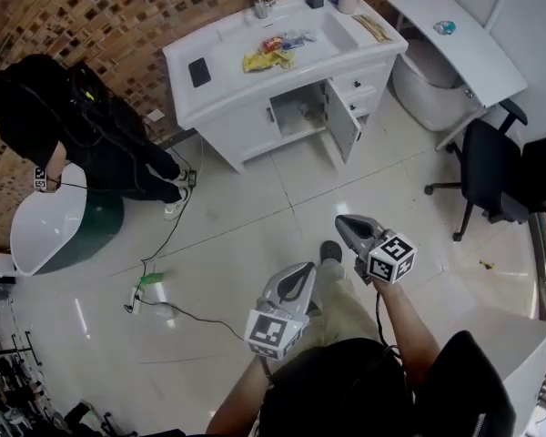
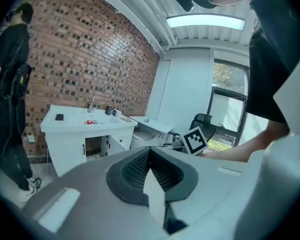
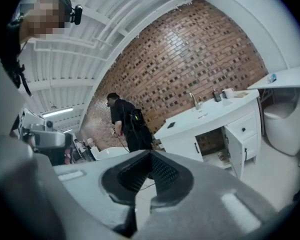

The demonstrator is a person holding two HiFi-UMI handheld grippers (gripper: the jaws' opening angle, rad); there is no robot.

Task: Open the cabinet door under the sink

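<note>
In the head view, two claws, the left claw [image 1: 300, 277] and the right claw [image 1: 347, 227], hung over the floor [image 1: 246, 244] well apart from the one sink cabinet [image 1: 255, 121], whose one cabinet door [image 1: 343, 122] stood swung open. In the left gripper view, the left claw [image 2: 150, 156] was pinched together on nothing, with the open door far ahead. In the right gripper view, the right claw [image 3: 150, 159] was likewise closed and empty, and one person in black [image 3: 127, 126] stood left of the cabinet.
</note>
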